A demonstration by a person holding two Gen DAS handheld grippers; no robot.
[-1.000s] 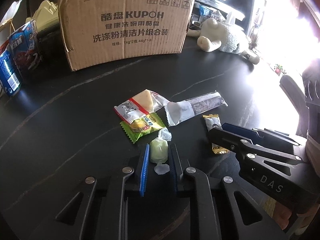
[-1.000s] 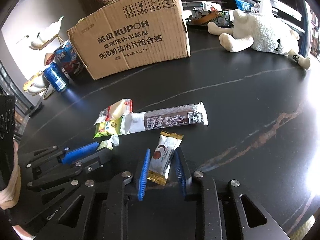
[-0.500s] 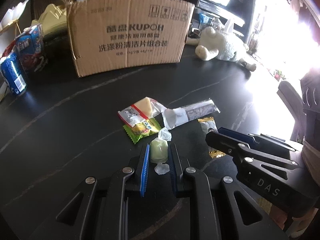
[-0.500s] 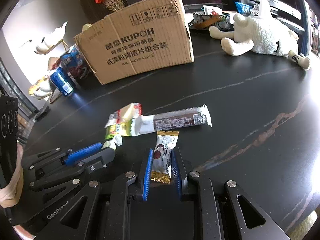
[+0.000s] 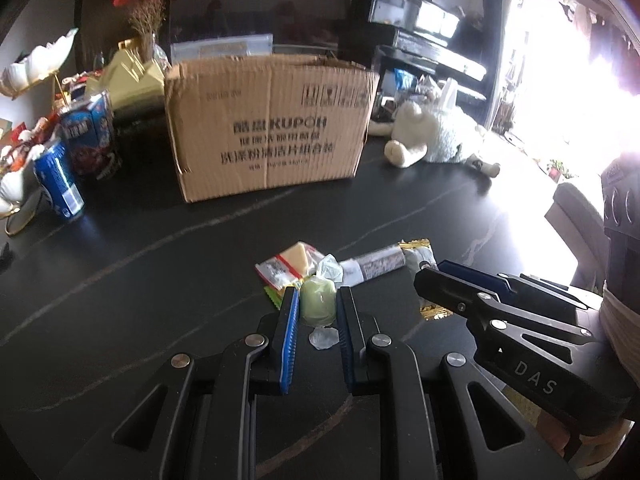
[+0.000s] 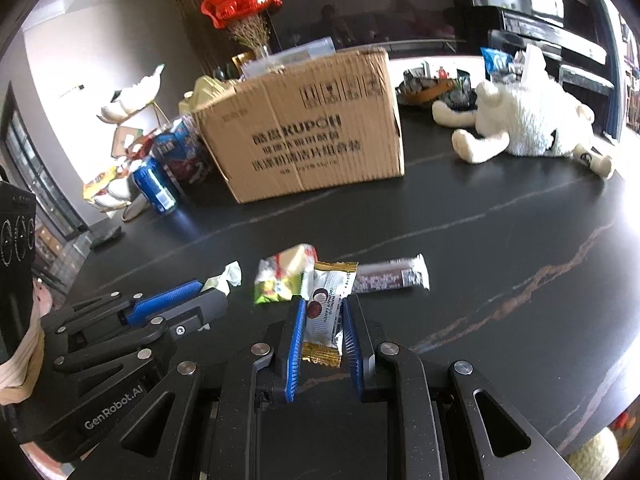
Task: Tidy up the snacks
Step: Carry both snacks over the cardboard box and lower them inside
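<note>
My left gripper [image 5: 318, 300] is shut on a pale green wrapped candy [image 5: 318, 305], held above the black table [image 5: 140, 280]. My right gripper [image 6: 323, 308] is shut on a white and gold candy packet [image 6: 325, 312], also lifted off the table. Below them lie a red and white packet with a yellow slab [image 5: 286, 266], a green packet [image 6: 276, 290] and a long dark bar with white ends [image 6: 390, 277]. An open cardboard box [image 5: 268, 136] stands at the back of the table. In the left wrist view the right gripper [image 5: 430, 280] appears at the right with the packet's gold edge [image 5: 434, 312].
A blue can [image 5: 60, 184] and a blue and red carton [image 5: 90, 136] stand left of the box. A white plush toy [image 6: 528, 124] lies at the back right. A red foil balloon [image 6: 236, 4] and a white bowl on a gold stand [image 5: 38, 62] are behind.
Both grippers have risen with their candies, lifting them off the table. The right gripper's jaws closed the last bit onto the packet. The snacks on the table now look farther below.
</note>
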